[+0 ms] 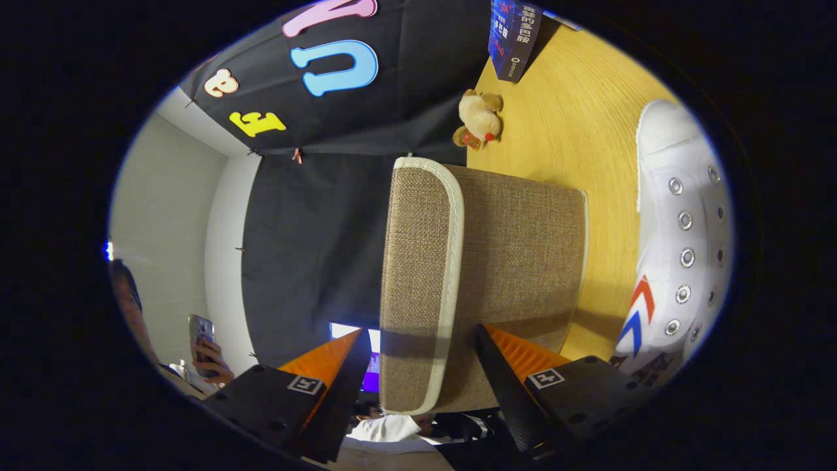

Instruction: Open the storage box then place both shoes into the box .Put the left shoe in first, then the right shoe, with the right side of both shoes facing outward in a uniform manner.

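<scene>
Gripper view is rolled onto its side, so the wooden table is running up one flank. The tongs are standing wide open, their two fingers straddling the near end of the fabric storage box without clearly pressing on it; nothing is gripped. The woven brown box with pale trim is sitting on the table, lid closed. A white canvas shoe with metal eyelets and red and blue chevrons is lying just beside the box. Beyond the box, a small plush toy is resting near a dark blue carton. A person's hand is holding a phone off to the other side.
</scene>
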`<state>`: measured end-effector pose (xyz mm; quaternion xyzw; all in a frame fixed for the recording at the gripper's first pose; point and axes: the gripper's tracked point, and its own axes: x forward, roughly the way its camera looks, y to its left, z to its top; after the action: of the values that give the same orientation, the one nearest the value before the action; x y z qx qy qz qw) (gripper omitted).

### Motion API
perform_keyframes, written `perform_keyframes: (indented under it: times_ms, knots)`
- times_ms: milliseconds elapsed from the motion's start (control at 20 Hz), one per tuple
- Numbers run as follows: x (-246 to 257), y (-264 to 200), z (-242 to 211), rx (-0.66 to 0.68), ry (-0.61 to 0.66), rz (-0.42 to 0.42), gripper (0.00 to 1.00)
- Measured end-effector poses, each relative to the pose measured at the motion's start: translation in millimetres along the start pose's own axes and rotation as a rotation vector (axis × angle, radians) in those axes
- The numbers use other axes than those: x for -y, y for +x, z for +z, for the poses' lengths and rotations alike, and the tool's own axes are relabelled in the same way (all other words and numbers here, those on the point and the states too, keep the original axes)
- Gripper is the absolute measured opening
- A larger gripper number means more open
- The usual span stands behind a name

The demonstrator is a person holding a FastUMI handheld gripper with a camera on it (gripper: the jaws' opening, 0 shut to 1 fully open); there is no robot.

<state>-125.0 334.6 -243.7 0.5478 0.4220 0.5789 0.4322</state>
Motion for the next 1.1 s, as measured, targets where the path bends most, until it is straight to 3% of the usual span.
perform_keyframes:
  times_ms: [150,450,500,800,1100]
  knots:
    - [-5,0,4,0.017,0.03,0.041,0.95]
    - [-13,-1,30,0.114,0.079,0.089,0.13]
    - [-21,-3,30,0.113,0.08,0.11,0.05]
    - [-59,-2,27,0.114,0.044,0.119,0.05]
    - [-147,21,35,0.099,-0.082,0.162,0.05]
